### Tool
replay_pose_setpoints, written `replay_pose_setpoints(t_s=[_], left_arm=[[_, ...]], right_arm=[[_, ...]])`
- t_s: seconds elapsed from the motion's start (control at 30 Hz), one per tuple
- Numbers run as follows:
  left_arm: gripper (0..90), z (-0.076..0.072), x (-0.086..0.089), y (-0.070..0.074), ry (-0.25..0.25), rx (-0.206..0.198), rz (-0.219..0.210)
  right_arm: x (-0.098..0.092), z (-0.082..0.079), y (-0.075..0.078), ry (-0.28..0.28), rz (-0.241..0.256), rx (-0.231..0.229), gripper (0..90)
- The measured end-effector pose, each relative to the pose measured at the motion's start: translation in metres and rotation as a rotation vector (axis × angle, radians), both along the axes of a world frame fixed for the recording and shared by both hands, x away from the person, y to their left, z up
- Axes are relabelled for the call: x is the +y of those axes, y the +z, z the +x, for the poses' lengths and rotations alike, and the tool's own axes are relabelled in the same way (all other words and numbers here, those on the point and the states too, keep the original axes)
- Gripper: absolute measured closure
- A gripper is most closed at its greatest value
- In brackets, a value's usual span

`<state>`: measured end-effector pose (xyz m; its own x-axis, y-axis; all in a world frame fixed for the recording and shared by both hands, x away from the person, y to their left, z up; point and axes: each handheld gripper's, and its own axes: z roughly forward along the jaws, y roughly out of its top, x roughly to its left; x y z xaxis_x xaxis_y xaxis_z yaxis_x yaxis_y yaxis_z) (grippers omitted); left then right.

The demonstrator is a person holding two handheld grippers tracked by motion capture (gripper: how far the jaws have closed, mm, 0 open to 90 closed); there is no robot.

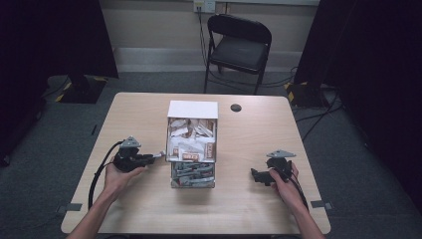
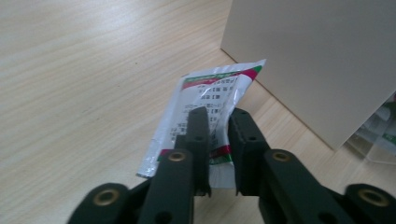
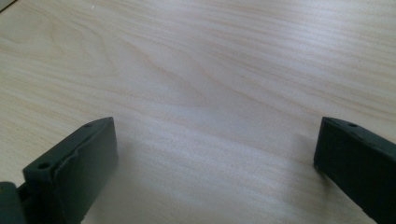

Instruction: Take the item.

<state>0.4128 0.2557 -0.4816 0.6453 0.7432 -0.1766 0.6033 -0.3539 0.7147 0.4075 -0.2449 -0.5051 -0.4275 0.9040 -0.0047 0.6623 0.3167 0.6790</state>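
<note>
Currently a sachet is pinched by the left gripper, long axis toward the organizer box at frame centre. Right gripper fingers spread, idle, lower right.

the box stands mid-table; a chair stands behind the table.

In the left gripper view, the jaws of the left hand-held gripper are covering the lower middle of the sachet, whose print is reading too small to make out. The box is running off the top and right edges there. From the high view, the packets in the box are showing too small to tell apart.
</note>
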Motion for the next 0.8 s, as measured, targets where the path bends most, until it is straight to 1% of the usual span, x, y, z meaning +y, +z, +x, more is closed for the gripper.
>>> replay_pose_setpoints(t_s=[0.03, 0.07, 0.13, 0.17, 0.2, 0.23, 0.27, 0.3, 0.33, 0.4, 0.5, 0.53, 0.57, 0.6, 0.67, 0.7, 0.8], left_arm=[[77.3, 0.0, 0.0, 0.0, 0.0, 0.0, 0.0], [76.8, 0.001, -0.001, -0.003, -0.011, 0.017, 0.0], [76.0, 0.002, -0.003, -0.004, -0.006, 0.014, -0.004], [76.0, 0.003, -0.004, -0.004, -0.012, 0.017, -0.011], [76.0, 0.003, -0.004, -0.005, -0.008, 0.02, -0.022], [75.7, 0.003, -0.004, -0.005, -0.008, 0.02, -0.022], [75.6, 0.005, -0.005, -0.006, -0.005, 0.026, -0.036], [75.6, 0.005, -0.005, -0.006, -0.005, 0.026, -0.036], [75.5, 0.006, -0.006, -0.008, -0.003, 0.035, -0.057], [73.0, 0.007, -0.007, -0.009, -0.009, 0.04, -0.066], [72.1, 0.007, -0.01, -0.011, -0.012, 0.046, -0.057], [71.6, 0.008, -0.011, -0.013, -0.022, 0.06, -0.065], [74.5, 0.008, -0.012, -0.013, -0.025, 0.061, -0.061], [74.3, 0.008, -0.014, -0.014, -0.024, 0.06, -0.051], [72.0, 0.008, -0.015, -0.015, -0.026, 0.067, -0.055], [71.7, 0.008, -0.016, -0.015, -0.028, 0.067, -0.051], [70.5, 0.008, -0.016, -0.014, -0.027, 0.065, -0.06]], right_arm=[[0.0, 0.0, 0.0, 0.0, 0.0, 0.0, 0.0], [0.0, 0.0, 0.0, 0.0, 0.0, 0.0, 0.0], [0.0, 0.0, 0.0, 0.0, 0.0, 0.0, 0.0], [0.0, 0.0, 0.0, 0.0, 0.0, 0.0, 0.0], [0.0, 0.0, 0.0, 0.0, 0.0, 0.0, 0.0], [0.0, 0.0, 0.0, 0.0, 0.0, 0.0, 0.0], [0.0, 0.0, 0.0, 0.0, 0.0, 0.0, 0.0], [0.0, 0.0, 0.0, 0.0, 0.0, 0.0, 0.0], [0.0, 0.0, 0.0, 0.0, 0.0, 0.0, 0.0], [0.0, 0.0, 0.0, 0.0, 0.0, 0.0, 0.0], [0.0, 0.0, 0.0, 0.0, 0.0, 0.0, 0.0], [0.0, 0.0, 0.0, 0.0, 0.0, 0.0, 0.0], [0.0, 0.0, 0.0, 0.0, 0.0, 0.0, 0.0], [0.0, 0.0, 0.0, 0.0, 0.0, 0.0, 0.0], [0.0, 0.0, 0.0, 0.0, 0.0, 0.0, 0.0], [0.0, 0.0, 0.0, 0.0, 0.0, 0.0, 0.0], [0.0, 0.0, 0.0, 0.0, 0.0, 0.0, 0.0]])
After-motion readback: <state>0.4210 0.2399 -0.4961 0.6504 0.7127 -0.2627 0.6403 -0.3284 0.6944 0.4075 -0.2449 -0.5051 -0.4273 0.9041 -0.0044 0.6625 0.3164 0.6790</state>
